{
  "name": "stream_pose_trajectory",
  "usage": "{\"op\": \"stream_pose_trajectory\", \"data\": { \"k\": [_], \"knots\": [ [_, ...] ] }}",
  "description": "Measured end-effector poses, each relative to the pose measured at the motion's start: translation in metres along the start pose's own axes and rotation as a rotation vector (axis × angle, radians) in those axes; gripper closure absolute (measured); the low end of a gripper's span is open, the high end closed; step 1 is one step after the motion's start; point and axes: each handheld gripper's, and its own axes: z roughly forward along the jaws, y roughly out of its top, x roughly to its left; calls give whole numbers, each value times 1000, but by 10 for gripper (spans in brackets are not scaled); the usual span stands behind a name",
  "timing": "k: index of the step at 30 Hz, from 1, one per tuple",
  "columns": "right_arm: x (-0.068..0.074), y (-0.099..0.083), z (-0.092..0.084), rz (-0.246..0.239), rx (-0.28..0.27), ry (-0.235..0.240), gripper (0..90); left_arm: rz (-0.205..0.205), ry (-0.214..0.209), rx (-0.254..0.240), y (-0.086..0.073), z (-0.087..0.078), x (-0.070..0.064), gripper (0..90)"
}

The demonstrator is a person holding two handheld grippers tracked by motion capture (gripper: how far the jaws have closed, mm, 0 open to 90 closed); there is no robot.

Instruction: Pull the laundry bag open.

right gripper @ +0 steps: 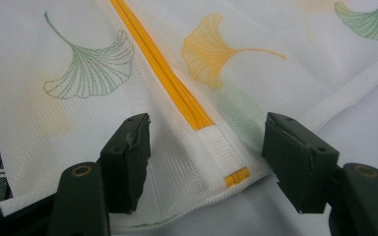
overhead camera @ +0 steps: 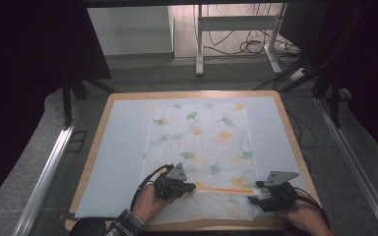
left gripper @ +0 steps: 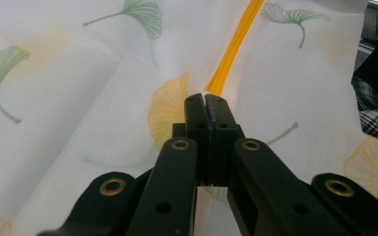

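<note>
Lower centre of the high view: left tool (overhead camera: 193, 187) clamped on the white mesh laundry bag's (overhead camera: 197, 132) orange zipper (overhead camera: 225, 190); right tool (overhead camera: 254, 192) open astride its end

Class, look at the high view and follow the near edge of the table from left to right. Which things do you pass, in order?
Person's left hand → left tool, shut at one end of the zip → orange zip of the white mesh bag with ginkgo-leaf print → right tool, open → person's right hand.
</note>
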Motion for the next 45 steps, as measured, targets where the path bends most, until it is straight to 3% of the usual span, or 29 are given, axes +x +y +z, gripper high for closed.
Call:
{"op": "stream_pose_trajectory", "data": {
  "k": [7, 10, 18, 27, 45],
  "knots": [
    [0, 0, 0, 1, -1, -2, 350, 6, 10, 17, -2, -6, -1, 900],
    [0, 0, 0, 2, -1, -3, 350, -15, 7, 16, -7, -11, 2, 900],
    [1, 0, 0, 5, -1, -6, 350, -23, 9, 21, -10, -16, 5, 900],
    [1, 0, 0, 8, -3, -7, 349, -14, 24, 60, -12, -19, 7, 900],
    [1, 0, 0, 11, -5, -6, 350, -76, 70, -3, -36, -44, 18, 900]
  ]
}}
